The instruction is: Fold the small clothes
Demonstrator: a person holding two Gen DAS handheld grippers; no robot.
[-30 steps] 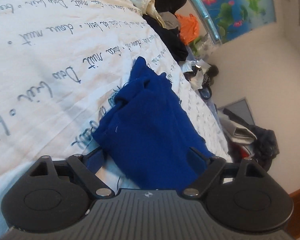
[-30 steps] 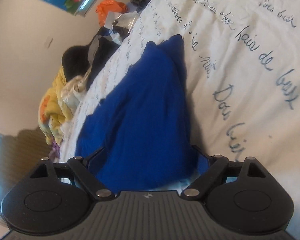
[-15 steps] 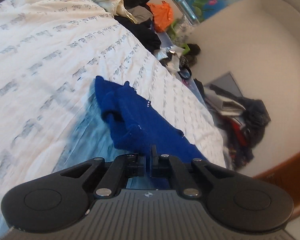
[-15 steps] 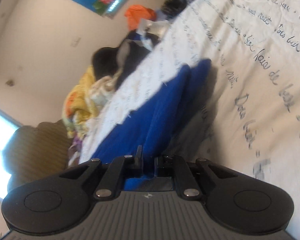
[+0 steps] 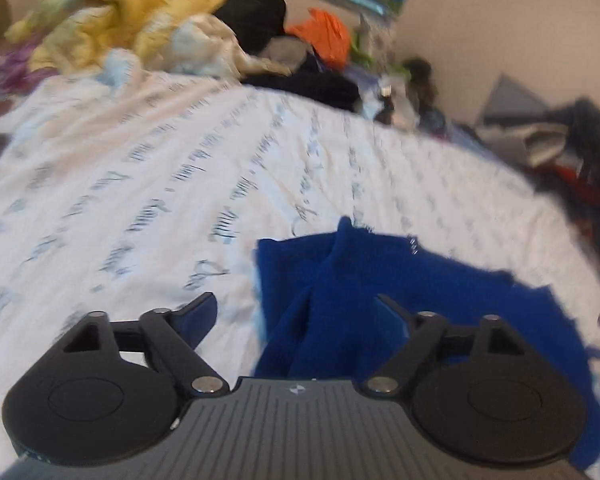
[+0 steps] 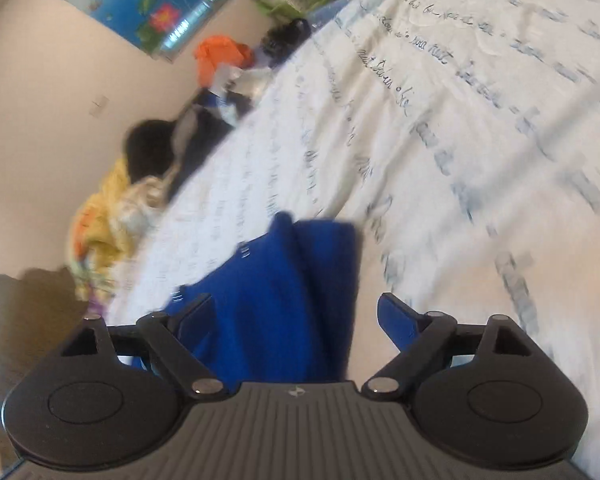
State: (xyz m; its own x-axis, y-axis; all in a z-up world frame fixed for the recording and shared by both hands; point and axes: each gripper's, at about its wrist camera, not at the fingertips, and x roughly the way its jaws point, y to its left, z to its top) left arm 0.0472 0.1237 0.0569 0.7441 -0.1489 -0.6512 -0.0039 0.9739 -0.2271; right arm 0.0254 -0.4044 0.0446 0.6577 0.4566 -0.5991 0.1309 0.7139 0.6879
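A small dark blue garment [image 5: 380, 288] lies bunched on the white bed sheet with script writing [image 5: 140, 184]. In the left wrist view it runs from the middle toward the lower right, with a raised fold down its centre. My left gripper [image 5: 296, 312] hovers over its near edge, jaws opening, the cloth between the fingers but not pinched. In the right wrist view the same blue garment [image 6: 284, 288] stretches away as a narrow folded strip. My right gripper [image 6: 296, 316] straddles its near end, jaws opening, pads clear of the cloth.
A heap of yellow bedding [image 5: 112, 12], black clothes [image 5: 256, 12] and an orange item [image 5: 328, 36] sits at the bed's far end. More clothes [image 5: 560, 148] are heaped beyond the bed at right. A flower poster [image 6: 140, 0] hangs on the wall.
Half a second ago both grippers were shut on the blue garment's near edge; both have since spread and let it go. The left view has rolled, and the garment lies flatter.
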